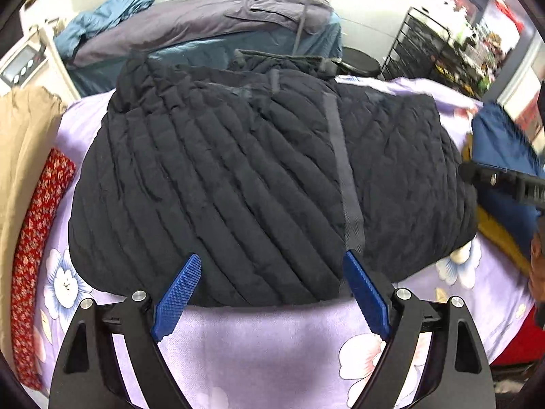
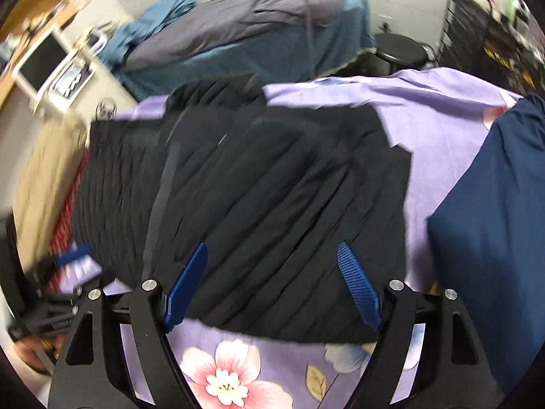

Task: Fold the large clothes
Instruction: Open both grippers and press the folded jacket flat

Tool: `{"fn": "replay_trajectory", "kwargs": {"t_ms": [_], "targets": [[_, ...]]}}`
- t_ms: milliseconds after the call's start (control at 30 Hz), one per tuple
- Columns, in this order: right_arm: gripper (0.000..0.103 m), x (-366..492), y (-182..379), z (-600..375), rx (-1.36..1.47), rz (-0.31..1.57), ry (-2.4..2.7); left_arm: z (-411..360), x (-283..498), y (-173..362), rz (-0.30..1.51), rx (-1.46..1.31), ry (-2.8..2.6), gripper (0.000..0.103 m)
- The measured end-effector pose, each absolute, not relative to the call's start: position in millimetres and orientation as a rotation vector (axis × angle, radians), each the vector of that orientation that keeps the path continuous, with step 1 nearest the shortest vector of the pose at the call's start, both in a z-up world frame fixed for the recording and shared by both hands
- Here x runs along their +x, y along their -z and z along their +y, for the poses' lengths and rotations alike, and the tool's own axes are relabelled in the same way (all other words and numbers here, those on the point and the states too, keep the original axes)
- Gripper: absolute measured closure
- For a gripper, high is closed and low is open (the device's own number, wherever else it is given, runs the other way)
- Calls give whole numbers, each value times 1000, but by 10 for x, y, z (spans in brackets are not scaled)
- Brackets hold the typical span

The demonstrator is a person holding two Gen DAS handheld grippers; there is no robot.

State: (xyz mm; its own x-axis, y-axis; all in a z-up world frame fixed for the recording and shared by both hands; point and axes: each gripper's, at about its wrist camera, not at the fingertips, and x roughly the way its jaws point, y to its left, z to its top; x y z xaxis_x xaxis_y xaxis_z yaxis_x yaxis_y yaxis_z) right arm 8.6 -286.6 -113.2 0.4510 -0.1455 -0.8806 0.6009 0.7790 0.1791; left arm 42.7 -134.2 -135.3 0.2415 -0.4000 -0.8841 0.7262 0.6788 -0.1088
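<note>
A large black quilted jacket (image 1: 259, 177) lies in a folded bundle on the purple floral sheet (image 1: 259, 341). A grey zipper strip runs down its middle. My left gripper (image 1: 270, 259) is open and empty, hovering at the jacket's near edge. In the right wrist view the same jacket (image 2: 272, 204) fills the middle, blurred. My right gripper (image 2: 272, 250) is open and empty just above the jacket's near edge. The right gripper's black body shows at the right edge of the left wrist view (image 1: 504, 180).
A navy garment (image 2: 494, 238) lies to the right of the jacket. A tan garment (image 1: 24, 156) and a red patterned cloth (image 1: 37, 238) lie on the left. Behind stands a second bed with blue and grey clothes (image 1: 204, 24). A black rack (image 1: 432, 47) stands at back right.
</note>
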Motion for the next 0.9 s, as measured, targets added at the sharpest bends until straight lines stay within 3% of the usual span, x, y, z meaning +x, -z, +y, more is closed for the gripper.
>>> {"fn": "replay_trajectory", "kwargs": {"t_ms": [267, 533, 900], "targets": [[25, 113, 1541, -2302, 316, 1103, 448, -1466, 178, 1657, 1058, 478, 774, 20], [24, 354, 1816, -2496, 296, 1185, 491, -1814, 598, 1726, 994, 540, 745, 14], [10, 748, 2013, -2962, 347, 1269, 552, -2232, 1136, 1935, 1103, 540, 689, 5]]}}
